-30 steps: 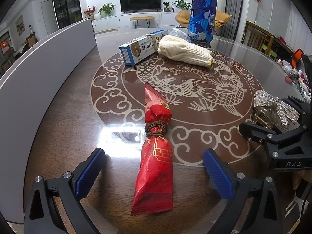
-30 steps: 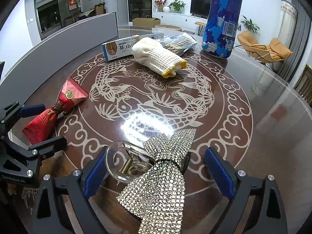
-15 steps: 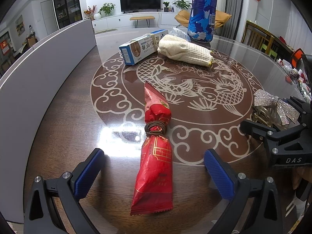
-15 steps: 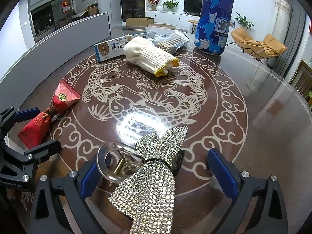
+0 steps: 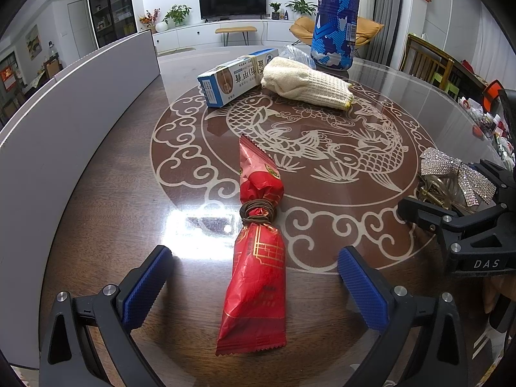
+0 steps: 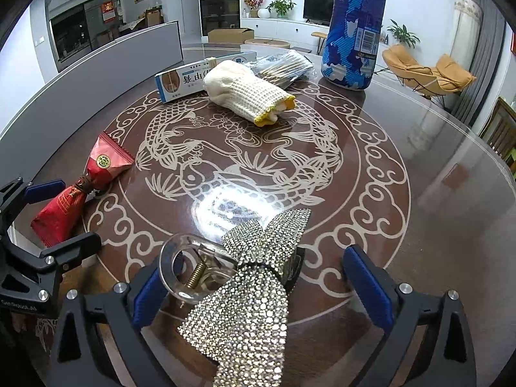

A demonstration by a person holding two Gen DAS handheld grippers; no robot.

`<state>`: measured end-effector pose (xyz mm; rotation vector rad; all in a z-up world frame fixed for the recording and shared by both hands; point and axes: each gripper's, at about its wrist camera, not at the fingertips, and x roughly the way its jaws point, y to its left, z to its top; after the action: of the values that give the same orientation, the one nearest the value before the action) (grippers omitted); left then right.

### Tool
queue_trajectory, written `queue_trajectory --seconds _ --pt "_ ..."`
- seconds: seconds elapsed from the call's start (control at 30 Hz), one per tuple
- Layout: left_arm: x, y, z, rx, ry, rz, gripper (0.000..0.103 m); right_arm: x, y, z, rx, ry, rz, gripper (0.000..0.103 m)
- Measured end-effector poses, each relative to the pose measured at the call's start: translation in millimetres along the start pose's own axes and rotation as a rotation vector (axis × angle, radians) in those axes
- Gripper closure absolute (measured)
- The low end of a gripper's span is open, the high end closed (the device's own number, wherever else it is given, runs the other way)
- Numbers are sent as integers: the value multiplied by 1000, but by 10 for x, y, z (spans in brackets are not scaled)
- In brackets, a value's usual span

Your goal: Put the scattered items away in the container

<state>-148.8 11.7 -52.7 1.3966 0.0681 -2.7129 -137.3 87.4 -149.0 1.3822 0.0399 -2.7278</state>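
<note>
Red packet lies lengthwise between the spread left tongs

In my right wrist view the right gripper stands wide open over the glass-topped table. Between its blue pads lies a rhinestone bow hair clip, touching the left pad, apart from the right one. On the near left I see a red snack packet between the left gripper's fingers. Far away lie a knitted glove, a blue-white box and a tall blue canister.

Sharp fisheye views, tabletop glare
</note>
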Motion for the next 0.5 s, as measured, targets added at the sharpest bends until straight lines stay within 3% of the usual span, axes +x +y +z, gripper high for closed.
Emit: queue_trajectory --seconds 0.5 --pt "-28 40 -44 21 4 -23 0 -3 0 -1 13 -1 -11 3"
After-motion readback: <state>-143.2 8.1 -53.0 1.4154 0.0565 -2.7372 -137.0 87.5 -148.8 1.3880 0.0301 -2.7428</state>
